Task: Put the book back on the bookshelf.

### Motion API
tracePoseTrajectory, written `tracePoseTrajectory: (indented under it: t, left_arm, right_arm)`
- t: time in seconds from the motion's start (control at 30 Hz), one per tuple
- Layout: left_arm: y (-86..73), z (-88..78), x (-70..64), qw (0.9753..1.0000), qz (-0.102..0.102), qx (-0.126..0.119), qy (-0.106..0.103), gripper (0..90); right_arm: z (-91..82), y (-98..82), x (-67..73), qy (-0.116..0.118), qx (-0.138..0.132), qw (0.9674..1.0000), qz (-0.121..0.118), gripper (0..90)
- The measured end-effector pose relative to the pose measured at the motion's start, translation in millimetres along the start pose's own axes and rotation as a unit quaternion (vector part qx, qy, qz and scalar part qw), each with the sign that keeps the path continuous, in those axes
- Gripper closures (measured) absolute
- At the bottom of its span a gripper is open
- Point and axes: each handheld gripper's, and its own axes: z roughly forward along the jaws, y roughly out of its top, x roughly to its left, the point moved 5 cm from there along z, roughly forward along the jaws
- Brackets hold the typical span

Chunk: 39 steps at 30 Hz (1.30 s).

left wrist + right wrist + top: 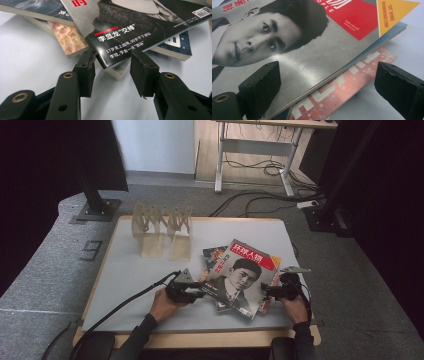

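Note:
A magazine (240, 275) with a portrait cover and a red banner lies askew on top of a small pile of magazines (214, 255) at the table's front middle. My left gripper (192, 292) is at its near left corner. In the left gripper view that corner (117, 50) sits between the open jaws (113, 56), and the pads do not press on it. My right gripper (272, 291) is at the pile's right edge. Its jaws (327, 67) stand wide open, one over the cover (299, 50), the other beyond the edge by a red magazine (342, 87) underneath.
A pale wooden rack (161, 232) with several slots stands at the back left of the grey table (130, 270). A monitor stand's base (97, 210) sits beyond the table's back left corner. Cables (260, 170) and desk legs lie on the floor behind.

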Motion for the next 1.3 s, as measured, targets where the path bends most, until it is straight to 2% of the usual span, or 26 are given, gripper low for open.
tracePoseTrajectory:
  t: [0.13,0.23,0.33,0.43,0.57,0.7,0.77,0.87,0.97,1.13,1.3]
  left_arm:
    - [3.3,4.0,-1.5,1.0,-0.001,-0.001,-0.001,54.3]
    - [3.2,4.1,-0.6,0.9999,-0.009,-0.001,-0.007,53.7]
    - [2.0,2.0,1.7,0.9999,-0.005,0.011,0.003,50.0]
    - [-2.2,-1.4,3.3,0.9995,0.002,0.03,0.009,41.1]
    - [-15.1,-7.4,6.4,0.9983,0.008,0.055,0.018,27.1]
    - [-27.1,-8.7,12.0,0.9972,-0.006,0.069,0.029,16.9]
    - [-28.4,-9.2,11.8,0.9977,-0.01,0.061,0.026,13.9]
    - [-29.3,-8.3,11.3,0.9974,-0.009,0.066,0.029,9.7]
    - [-30.4,-5.6,11.7,0.9954,-0.009,0.082,0.049,0.0]
    - [-30.5,-5.4,11.5,0.9954,-0.008,0.082,0.05,0.0]
    - [-30.7,-5.4,11.4,0.9953,-0.007,0.082,0.05,0.0]
  right_arm:
    - [-1.0,-0.3,-3.6,-0.003,-0.001,1.0,0.003,6.8]
    - [-1.2,-0.5,-4.9,-0.002,-0.001,1.0,0.005,6.9]
    - [-0.8,-0.2,-5.5,0.001,0.0,1.0,0.003,6.8]
    - [-0.6,0.7,-6.3,0.002,0.002,1.0,0.0,6.6]
    - [0.3,2.4,-10.8,-0.002,0.004,1.0,0.003,5.7]
    - [3.9,4.3,-17.1,-0.006,0.009,0.9998,0.014,1.5]
    - [6.4,5.4,-19.9,-0.005,0.012,0.9997,0.019,0.0]
    - [10.2,7.9,-23.6,0.0,0.012,0.9996,0.025,0.0]
    - [14.4,11.1,-28.2,0.002,0.013,0.9995,0.03,0.0]
    - [23.3,17.7,-34.6,0.01,0.017,0.999,0.041,0.0]
    - [31.2,25.4,-44.0,0.007,0.022,0.9985,0.049,0.0]
